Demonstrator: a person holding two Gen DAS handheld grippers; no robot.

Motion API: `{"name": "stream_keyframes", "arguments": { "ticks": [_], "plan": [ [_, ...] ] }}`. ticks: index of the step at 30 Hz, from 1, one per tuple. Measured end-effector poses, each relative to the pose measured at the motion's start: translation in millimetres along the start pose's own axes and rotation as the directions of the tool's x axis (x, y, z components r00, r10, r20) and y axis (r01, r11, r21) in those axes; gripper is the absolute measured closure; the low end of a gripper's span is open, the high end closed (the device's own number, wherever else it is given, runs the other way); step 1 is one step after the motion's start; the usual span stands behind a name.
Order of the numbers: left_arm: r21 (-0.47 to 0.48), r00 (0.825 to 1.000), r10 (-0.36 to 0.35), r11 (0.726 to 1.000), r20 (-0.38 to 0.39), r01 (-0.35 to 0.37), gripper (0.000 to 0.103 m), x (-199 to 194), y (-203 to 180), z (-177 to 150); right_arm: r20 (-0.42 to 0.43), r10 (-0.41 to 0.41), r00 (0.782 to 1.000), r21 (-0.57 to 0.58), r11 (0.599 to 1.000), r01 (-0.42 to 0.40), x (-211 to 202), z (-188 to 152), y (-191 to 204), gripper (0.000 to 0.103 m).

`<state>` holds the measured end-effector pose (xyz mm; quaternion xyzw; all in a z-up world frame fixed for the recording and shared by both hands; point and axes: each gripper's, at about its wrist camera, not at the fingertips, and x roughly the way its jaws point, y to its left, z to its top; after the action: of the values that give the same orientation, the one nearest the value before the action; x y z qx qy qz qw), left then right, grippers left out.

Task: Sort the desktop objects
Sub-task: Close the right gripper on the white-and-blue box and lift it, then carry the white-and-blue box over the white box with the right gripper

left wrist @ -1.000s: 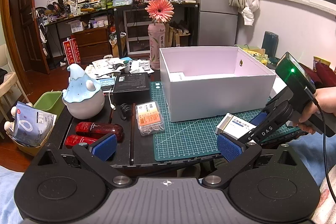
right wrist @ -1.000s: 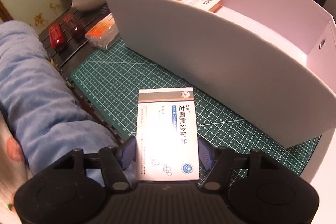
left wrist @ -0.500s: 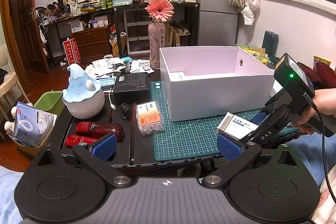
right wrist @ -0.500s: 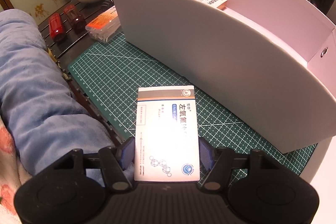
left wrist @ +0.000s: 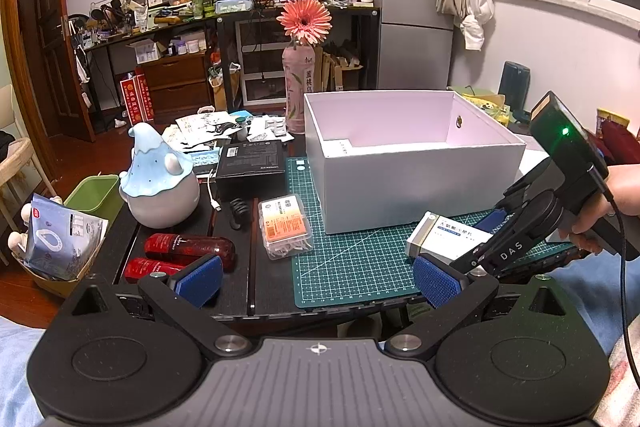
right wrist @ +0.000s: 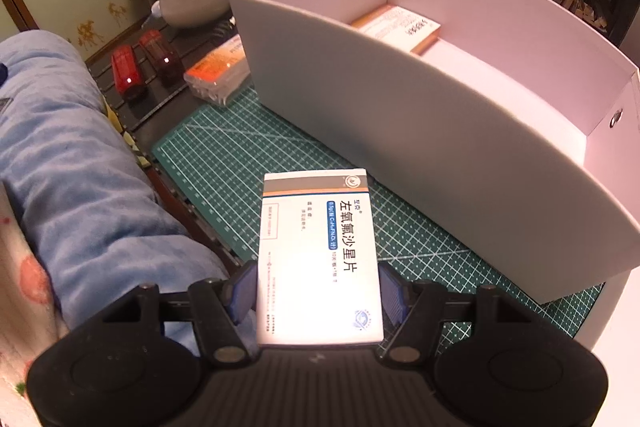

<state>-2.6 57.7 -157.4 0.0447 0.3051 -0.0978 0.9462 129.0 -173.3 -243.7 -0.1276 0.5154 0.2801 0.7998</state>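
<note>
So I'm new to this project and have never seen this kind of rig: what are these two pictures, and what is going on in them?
No robot here: a person holds a hand-held gripper in each hand, and each carries a wide-angle camera looking along its two fingers.

The left camera's view shows the left hand-held gripper open and holding nothing, above the table edge. At the right of that view, the person's hand holds the other one.

The right camera's view shows the right hand-held gripper clamped on a white medicine box, over a green cutting mat.

Beside it stands a big white open box with another medicine box inside. Also on the table: two red bottles, a clear plastic case, a black box and a blue-capped ceramic jar.
</note>
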Motion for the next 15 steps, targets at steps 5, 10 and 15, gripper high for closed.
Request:
{"name": "stream_keyframes", "arguments": {
  "ticks": [5, 10, 15],
  "plan": [
    [0.000, 1.000, 0.000, 1.000, 0.002, 0.000, 0.000, -0.2, 0.3, -0.4, 0.043, 0.016, 0.999, 0.013, 1.000, -0.017, -12.0, 3.3, 1.3, 0.041],
    [0.000, 1.000, -0.001, 1.000, 0.002, 0.001, 0.000, 0.1, 0.8, -0.5, 0.092, 0.024, 0.995, 0.015, 1.000, -0.025, -26.0, 7.1, 3.9, 0.041],
    [-0.001, 1.000, -0.002, 1.000, 0.003, 0.002, 0.000, -0.7, 1.1, -0.4, 0.146, 0.035, 0.989, 0.033, 0.999, -0.040, -43.3, 10.7, 3.4, 0.041]
  ]
}}
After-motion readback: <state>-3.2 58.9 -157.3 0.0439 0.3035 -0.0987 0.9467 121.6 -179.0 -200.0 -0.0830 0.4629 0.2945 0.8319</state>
